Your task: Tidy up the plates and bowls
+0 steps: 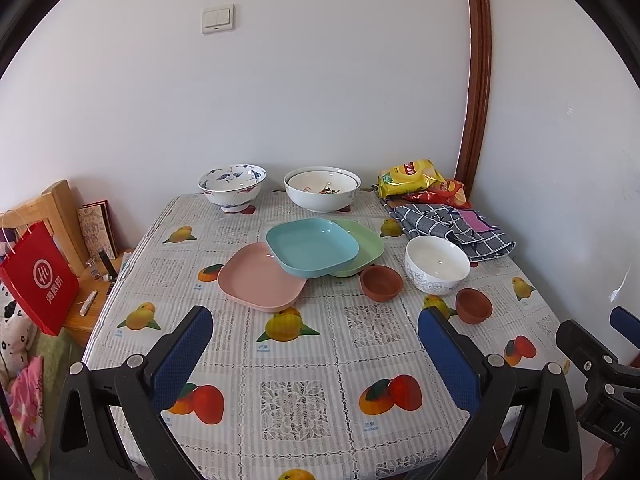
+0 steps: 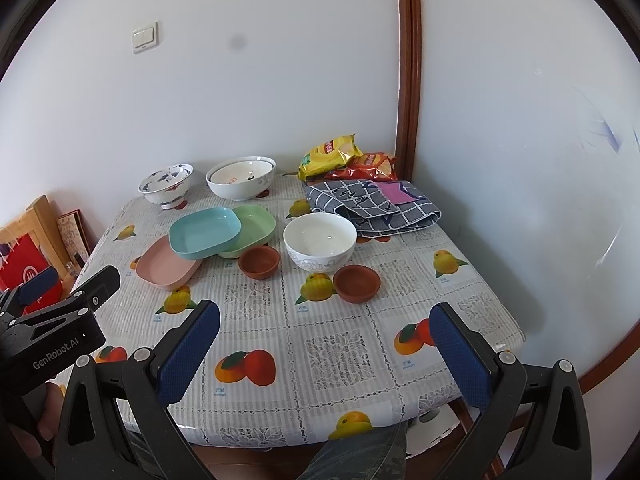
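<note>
Both tools, left tool (image 1: 316,344) and right tool (image 2: 326,338), hover wide and empty (blue pads apart) above the table (image 2: 340,376); overlapping plates (image 1: 312,252) lie ahead.

Two fisheye views look forward and slightly down from above the near edge of a table (image 1: 304,364) covered in a fruit-print cloth, both facing the white wall behind it. The left wrist view sits further left, taking in a red bag (image 1: 38,276) beside the table. The right wrist view sits further right, facing the wall corner. Both share the whole tabletop, including the blue plate (image 1: 312,246) (image 2: 205,232) near its middle.
</note>
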A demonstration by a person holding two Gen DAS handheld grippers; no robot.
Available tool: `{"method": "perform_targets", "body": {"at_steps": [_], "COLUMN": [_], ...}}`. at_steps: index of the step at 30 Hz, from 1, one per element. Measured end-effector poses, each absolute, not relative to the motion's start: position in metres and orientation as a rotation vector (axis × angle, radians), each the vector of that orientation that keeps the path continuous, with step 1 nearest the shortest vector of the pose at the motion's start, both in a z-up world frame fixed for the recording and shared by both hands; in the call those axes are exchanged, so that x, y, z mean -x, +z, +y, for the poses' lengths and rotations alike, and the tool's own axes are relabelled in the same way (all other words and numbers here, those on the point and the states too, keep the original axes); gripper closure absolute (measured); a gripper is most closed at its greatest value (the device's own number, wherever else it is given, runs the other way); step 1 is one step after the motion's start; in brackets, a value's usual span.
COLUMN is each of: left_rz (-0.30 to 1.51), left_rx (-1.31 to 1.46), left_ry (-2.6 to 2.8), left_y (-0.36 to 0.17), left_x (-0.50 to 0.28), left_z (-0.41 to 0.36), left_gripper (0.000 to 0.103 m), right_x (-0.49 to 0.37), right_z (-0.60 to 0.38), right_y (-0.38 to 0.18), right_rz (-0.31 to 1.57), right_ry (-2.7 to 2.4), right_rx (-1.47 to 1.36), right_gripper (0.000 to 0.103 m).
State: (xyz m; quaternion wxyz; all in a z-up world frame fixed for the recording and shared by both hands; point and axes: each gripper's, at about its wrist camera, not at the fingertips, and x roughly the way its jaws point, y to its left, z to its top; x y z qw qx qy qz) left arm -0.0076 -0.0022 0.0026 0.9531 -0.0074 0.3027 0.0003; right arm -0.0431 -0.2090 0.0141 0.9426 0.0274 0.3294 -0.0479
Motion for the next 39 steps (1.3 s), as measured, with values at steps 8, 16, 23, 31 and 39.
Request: {"method": "perform_targets", "body": {"at_steps": [8, 16, 23, 31, 39], "left_rz": [0.615, 0.614, 0.624, 0.643, 0.672], "left_rx": [0.015, 0.016, 0.016, 0.009, 0.023], "left_ry": [-0.002, -0.003, -0.011, -0.026, -0.033], "left_y": [0.003, 0.003, 0.001, -0.007, -0.016], "left_x": [0.008, 0.007, 0.002, -0.012, -0.031], "left_z": [-0.002, -0.003, -0.006, -0.011, -0.007], "left_gripper": [0.0, 0.0, 0.0, 0.0, 0.0], "right_x": [0.044, 0.043, 0.037, 0.029, 0.01], "right_z": [-0.21, -0.211, -0.213, -0.213, -0.212], "right_y": [0.016, 0.018, 0.013, 0.007, -0.002], "right_rz": [0.67, 0.667, 0.673, 0.68, 0.707], "right_ry": [-0.1, -0.102, -0.104, -0.106, -0.093], "right_rx": [-0.057, -0.059, -0.065, -0.07, -0.076], "right_gripper": [0.0, 0.0, 0.0, 0.0, 0.0]}}
